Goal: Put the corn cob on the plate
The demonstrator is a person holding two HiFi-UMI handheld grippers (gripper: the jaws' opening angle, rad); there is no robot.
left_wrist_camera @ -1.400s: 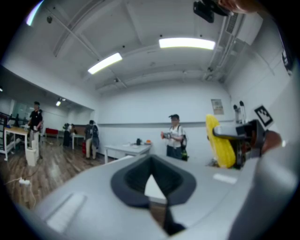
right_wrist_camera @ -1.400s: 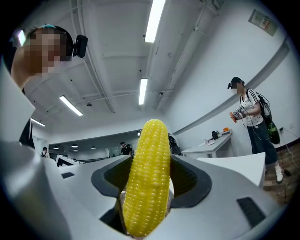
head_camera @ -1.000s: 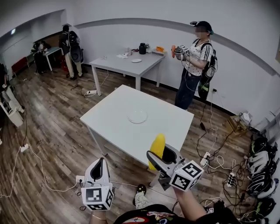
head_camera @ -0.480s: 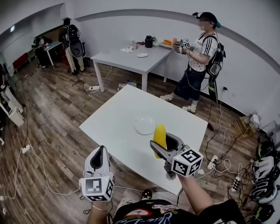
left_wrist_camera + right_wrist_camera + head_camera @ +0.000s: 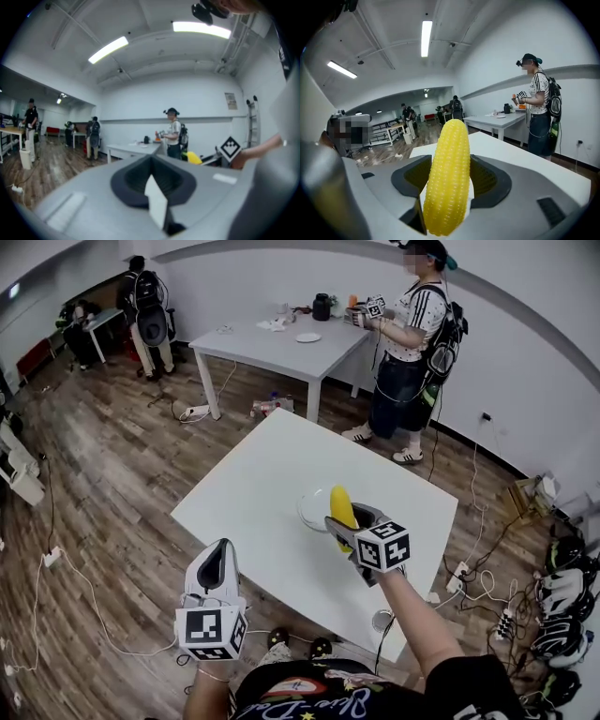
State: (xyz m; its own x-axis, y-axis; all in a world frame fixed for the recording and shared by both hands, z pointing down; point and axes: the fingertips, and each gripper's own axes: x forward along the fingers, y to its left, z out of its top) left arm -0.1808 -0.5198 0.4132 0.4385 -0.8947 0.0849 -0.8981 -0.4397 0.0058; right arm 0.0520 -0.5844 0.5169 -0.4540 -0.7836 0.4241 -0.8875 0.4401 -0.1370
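The left gripper (image 5: 217, 566) hangs short of the table (image 5: 262, 488), its 2 jaws together on nothing. To its right, the plate (image 5: 307, 512) lies just ahead of the right gripper (image 5: 345, 524), whose jaws clamp the lower half of the upright corn cob (image 5: 339, 505). The cob looks light, stiff and glossy, probably slippery, so a mid-length grip seems safest.
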